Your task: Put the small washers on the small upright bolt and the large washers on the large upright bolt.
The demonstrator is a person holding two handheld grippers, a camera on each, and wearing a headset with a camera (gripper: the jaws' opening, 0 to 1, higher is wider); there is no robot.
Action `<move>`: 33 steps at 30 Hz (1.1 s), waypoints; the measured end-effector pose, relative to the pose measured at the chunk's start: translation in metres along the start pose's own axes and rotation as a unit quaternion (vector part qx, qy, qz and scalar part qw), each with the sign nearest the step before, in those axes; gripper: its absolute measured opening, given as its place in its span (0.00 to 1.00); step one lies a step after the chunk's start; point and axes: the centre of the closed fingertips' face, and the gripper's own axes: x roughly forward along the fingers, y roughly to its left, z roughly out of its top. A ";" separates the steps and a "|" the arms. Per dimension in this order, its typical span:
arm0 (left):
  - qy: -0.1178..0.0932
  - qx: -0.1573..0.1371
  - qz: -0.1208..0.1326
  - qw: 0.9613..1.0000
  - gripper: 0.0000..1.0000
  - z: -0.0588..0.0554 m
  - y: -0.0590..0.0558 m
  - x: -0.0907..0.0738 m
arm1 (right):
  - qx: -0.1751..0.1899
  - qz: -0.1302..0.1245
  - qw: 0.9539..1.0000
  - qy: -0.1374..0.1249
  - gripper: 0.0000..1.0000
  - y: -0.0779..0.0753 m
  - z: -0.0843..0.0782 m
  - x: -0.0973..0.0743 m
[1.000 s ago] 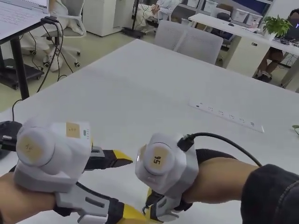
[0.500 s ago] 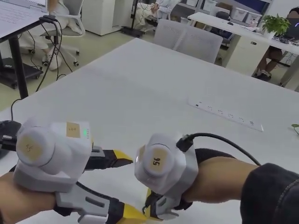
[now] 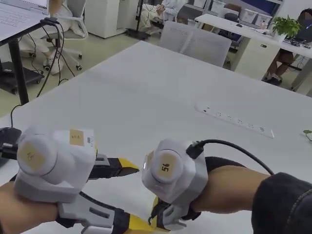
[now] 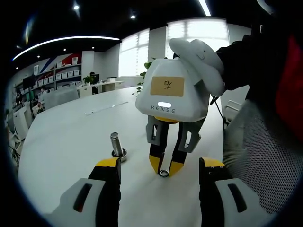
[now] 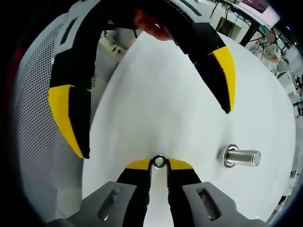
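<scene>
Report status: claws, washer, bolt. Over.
Left claw open, empty. Right claw shut on washer. Washer not yet on upright bolt, which stands close by. Path between them clear.

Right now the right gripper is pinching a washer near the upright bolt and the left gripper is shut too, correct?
No: the left gripper is open, its jaws spread wide in the right gripper view. The right gripper does pinch a washer near the upright bolt.
</scene>
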 end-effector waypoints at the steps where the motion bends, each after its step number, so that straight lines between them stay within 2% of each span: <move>1: 0.000 0.000 0.000 1.000 0.66 0.000 0.000 0.000 | -0.001 -0.001 1.000 0.001 0.14 0.000 0.000 0.000; 6: 0.001 0.002 -0.002 1.000 0.66 0.001 -0.002 0.001 | 0.001 -0.001 1.000 0.000 0.14 -0.001 -0.001 0.000; 11: 0.002 0.001 -0.003 1.000 0.66 0.001 -0.001 0.002 | 0.009 -0.003 1.000 0.006 0.14 -0.003 -0.010 -0.004; 16: 0.004 0.003 -0.007 1.000 0.66 0.001 -0.003 0.005 | 0.020 -0.007 1.000 0.001 0.14 -0.005 -0.014 -0.011; 25: 0.007 0.005 -0.011 1.000 0.66 0.001 -0.003 0.006 | 0.034 -0.016 0.999 0.009 0.14 -0.009 -0.033 -0.019; 33: 0.009 0.005 -0.016 1.000 0.66 0.001 -0.003 0.010 | 0.053 -0.031 0.998 0.005 0.14 -0.016 -0.048 -0.035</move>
